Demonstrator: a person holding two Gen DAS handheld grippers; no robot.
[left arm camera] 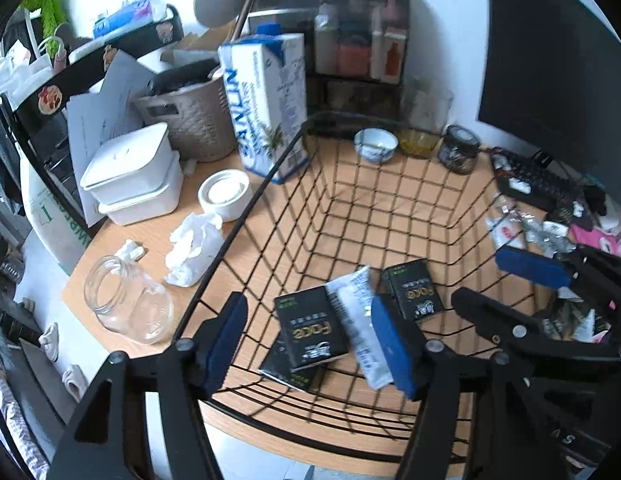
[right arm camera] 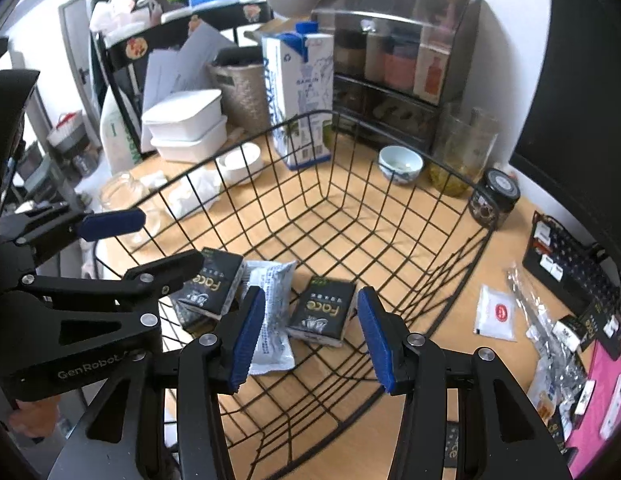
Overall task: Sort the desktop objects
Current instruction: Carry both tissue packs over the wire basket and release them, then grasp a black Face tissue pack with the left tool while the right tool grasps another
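A black wire basket [left arm camera: 246,208] [right arm camera: 476,248] stands on the wooden desk. Inside lie black "Face" tissue packs [left arm camera: 310,328] [right arm camera: 322,314] and a white sachet [left arm camera: 360,320] [right arm camera: 270,312]. My left gripper [left arm camera: 316,344] is open and empty above the basket's near end; it shows at the left of the right wrist view [right arm camera: 150,240]. My right gripper [right arm camera: 310,336] is open and empty over a tissue pack; it shows at the right of the left wrist view [left arm camera: 506,284]. More packets [right arm camera: 495,314] and foil wrappers [right arm camera: 550,328] lie on the desk right of the basket.
Behind the basket stand a milk carton [left arm camera: 266,100], a small bowl [right arm camera: 400,164], a glass of yellow stuff [right arm camera: 462,152] and a dark jar [right arm camera: 494,196]. To the left are white boxes [left arm camera: 130,172], crumpled tissue [left arm camera: 194,248], a glass jar [left arm camera: 126,304]. A keyboard [right arm camera: 570,264] lies right.
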